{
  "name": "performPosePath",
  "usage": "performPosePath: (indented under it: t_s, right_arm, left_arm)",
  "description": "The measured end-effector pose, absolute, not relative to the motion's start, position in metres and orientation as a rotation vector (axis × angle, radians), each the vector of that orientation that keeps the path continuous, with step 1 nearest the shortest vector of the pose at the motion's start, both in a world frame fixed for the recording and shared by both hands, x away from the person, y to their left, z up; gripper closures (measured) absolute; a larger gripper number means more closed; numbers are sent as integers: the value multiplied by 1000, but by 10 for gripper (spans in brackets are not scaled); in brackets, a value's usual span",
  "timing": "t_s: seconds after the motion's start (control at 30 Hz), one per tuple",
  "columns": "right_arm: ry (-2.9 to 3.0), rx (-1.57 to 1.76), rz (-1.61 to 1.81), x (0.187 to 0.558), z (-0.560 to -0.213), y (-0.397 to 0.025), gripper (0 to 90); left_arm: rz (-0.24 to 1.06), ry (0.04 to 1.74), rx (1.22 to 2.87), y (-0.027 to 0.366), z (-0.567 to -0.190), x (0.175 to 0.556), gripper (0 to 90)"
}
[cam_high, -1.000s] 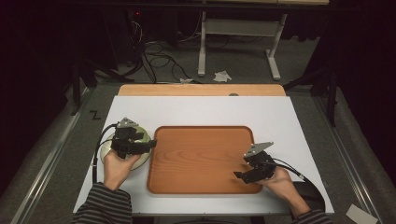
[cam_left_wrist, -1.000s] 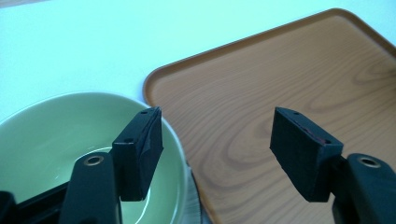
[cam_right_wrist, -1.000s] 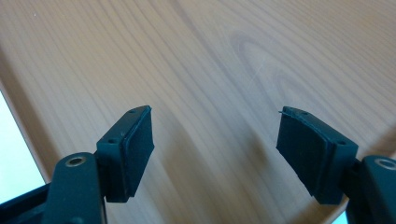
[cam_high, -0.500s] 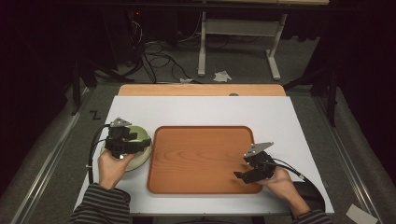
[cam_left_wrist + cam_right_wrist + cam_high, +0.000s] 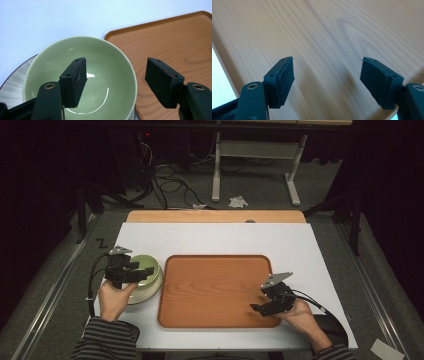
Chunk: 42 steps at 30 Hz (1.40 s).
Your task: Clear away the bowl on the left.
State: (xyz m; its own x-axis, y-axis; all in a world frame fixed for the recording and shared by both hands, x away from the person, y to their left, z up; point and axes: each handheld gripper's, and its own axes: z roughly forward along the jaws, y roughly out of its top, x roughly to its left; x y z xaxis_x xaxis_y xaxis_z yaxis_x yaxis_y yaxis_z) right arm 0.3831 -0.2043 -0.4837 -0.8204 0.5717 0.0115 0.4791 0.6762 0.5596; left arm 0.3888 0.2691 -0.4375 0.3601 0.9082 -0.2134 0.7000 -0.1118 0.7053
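Bowl (image 5: 144, 277): pale green, glossy, sitting on the white table (image 5: 215, 237) just left of the wooden tray (image 5: 215, 287), near the table's left edge. In the left gripper view the bowl (image 5: 82, 75) rests on a grey streaked plate (image 5: 15, 80) that pokes out under its left side; bowl looks empty, only light glints inside. Bowl rim is right beside the tray's left edge (image 5: 120, 35); can't tell if they touch.

Left gripper (image 5: 127, 271): held in the left hand (image 5: 114, 297), hovering over the bowl. Jaws wide apart, nothing between them. In its own view (image 5: 117, 77) one jaw is over the bowl's inside, the other over the tray.

Right gripper (image 5: 272, 297): in the right hand (image 5: 302, 317), over the tray's near right corner. Jaws wide apart, holding nothing; its own view (image 5: 327, 77) looks straight onto bare wood grain, with a strip of white table at the lower left corner.

Tray is empty. Striped sleeve (image 5: 107, 340) at the near left. Far side: a light wooden board (image 5: 215, 216) along the table's far edge, cables (image 5: 170, 180) on the dark floor beyond.
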Motion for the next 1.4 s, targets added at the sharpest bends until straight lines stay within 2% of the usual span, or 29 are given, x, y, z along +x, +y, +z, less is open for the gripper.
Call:
performPosePath:
  t_s: [0.87,1.4]
  right_arm:
    - [2729,841,835,383,-484,-204,286]
    - [2729,852,831,384,-484,-204,285]
  left_arm:
    - [395,1539,1773,311,-442,389,340]
    - [324,1653,1737,330,-458,397,337]
